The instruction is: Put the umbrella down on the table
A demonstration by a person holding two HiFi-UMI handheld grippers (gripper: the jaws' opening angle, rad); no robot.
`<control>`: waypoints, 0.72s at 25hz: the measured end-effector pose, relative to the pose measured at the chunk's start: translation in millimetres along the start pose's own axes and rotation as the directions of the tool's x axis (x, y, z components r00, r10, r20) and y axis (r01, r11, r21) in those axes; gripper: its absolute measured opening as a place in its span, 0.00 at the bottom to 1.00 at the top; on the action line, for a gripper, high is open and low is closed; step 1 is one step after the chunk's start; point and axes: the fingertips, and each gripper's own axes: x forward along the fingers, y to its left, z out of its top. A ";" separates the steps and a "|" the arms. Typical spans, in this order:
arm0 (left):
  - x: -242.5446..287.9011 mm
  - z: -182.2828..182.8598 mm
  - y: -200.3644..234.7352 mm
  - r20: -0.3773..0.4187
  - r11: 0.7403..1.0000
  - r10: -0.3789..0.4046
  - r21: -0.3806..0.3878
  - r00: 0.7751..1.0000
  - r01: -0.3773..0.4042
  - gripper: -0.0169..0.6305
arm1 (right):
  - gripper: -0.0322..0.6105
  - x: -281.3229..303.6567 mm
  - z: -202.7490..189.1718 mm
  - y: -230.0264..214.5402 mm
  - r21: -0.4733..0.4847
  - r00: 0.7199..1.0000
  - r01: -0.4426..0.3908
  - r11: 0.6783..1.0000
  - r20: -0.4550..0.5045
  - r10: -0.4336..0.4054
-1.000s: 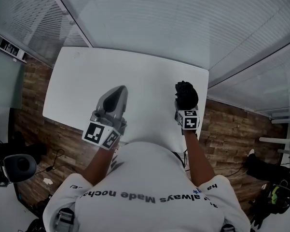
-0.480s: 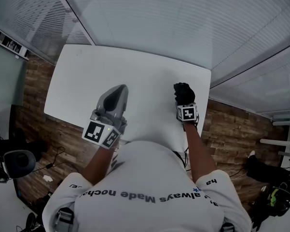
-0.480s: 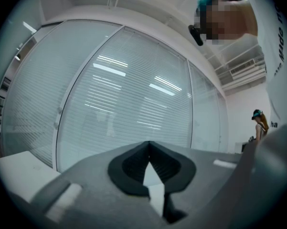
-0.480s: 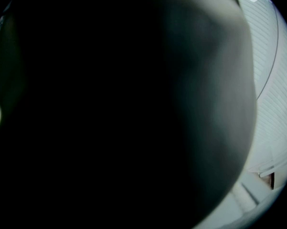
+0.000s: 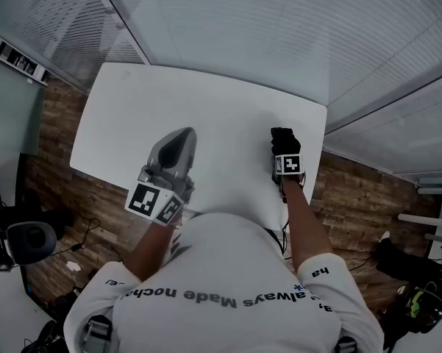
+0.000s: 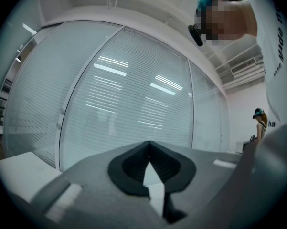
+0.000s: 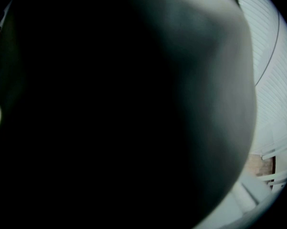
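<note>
Left gripper (image 5: 178,138) unmoved over table (image 5: 125,116); jaws closed tip to tip, empty. Right gripper (image 5: 285,153) lower than a second ago, black umbrella (image 5: 282,138) down by table's right edge. Contact unclear. Its own view blacked out; jaws unreadable.

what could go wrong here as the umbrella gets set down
1. The black umbrella at the right tool is close to the right edge of the table. Released there, it might roll or slide off onto the wood floor.
2. The right gripper view is almost wholly dark, so neither the grip nor the landing spot can be checked from it.
3. The left tool is shut, empty and off to the side, so it is poorly placed to steady a slip.
</note>
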 end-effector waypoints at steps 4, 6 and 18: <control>-1.5 -0.3 2.1 -0.003 1.000 0.008 0.001 1.000 -0.008 0.03 | 0.42 5.9 -3.9 -1.7 0.005 0.999 -0.006 1.000 -0.034 0.006; -3.0 -0.6 3.6 -0.005 1.000 0.013 0.000 1.000 -0.013 0.03 | 0.42 8.8 -5.9 -1.3 0.002 0.999 -0.007 1.000 -0.051 0.007; -10.3 -1.5 3.9 -0.007 1.000 0.023 -0.004 1.000 -0.023 0.03 | 0.43 10.4 -12.3 -1.1 0.020 0.996 -0.004 1.000 -0.085 0.006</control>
